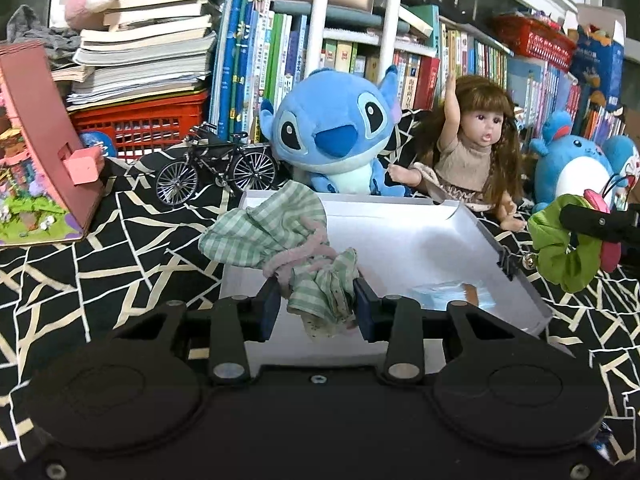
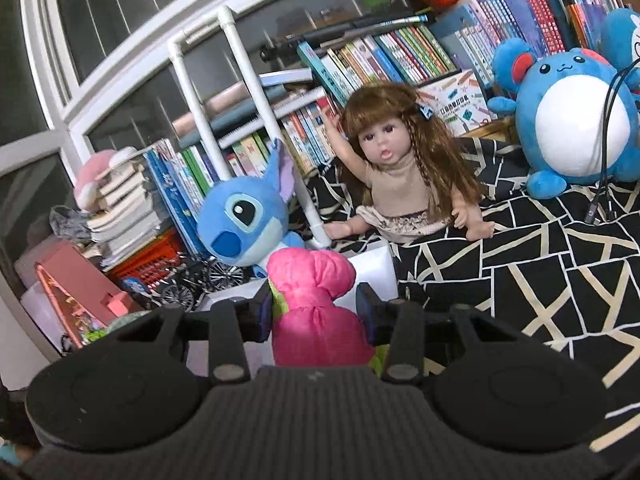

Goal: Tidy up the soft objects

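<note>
Hanging from the left gripper (image 1: 316,304), clamped between its pads, the green checked cloth (image 1: 276,228) droops over the near-left part of the white box (image 1: 516,276). Its loose end could catch the box's left rim and spill outside. The right gripper (image 2: 314,312) pinches a pink-and-green plush flower (image 2: 312,292); only the left view shows its green ruffle, beyond the box's right wall.
</note>
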`<state>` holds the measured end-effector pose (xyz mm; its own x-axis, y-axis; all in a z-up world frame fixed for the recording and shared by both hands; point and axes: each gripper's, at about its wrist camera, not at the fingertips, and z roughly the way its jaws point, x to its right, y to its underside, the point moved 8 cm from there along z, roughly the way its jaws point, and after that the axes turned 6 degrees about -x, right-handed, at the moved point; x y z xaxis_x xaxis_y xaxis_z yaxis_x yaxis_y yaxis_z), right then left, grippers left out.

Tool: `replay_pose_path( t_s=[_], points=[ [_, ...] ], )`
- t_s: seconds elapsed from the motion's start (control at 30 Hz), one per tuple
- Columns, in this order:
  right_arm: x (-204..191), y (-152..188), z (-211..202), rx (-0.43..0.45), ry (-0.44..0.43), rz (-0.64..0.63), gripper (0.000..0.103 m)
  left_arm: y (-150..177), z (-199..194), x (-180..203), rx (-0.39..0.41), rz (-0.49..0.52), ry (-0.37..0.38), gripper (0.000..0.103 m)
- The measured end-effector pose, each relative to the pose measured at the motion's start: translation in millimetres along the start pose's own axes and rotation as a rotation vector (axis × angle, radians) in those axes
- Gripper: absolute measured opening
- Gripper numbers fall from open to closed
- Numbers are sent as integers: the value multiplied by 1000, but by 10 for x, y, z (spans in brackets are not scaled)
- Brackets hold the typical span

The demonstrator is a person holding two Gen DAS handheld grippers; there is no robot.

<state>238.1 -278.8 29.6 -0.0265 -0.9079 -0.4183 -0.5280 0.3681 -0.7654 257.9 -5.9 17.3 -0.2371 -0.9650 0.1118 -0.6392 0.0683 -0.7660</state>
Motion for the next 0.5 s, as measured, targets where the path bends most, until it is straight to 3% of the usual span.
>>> replay_pose_path(
  t_s=[0.5],
  points=[
    [81,79,540,-94,74,11,47,16,429,25,-72,-2,-22,37]
  ],
)
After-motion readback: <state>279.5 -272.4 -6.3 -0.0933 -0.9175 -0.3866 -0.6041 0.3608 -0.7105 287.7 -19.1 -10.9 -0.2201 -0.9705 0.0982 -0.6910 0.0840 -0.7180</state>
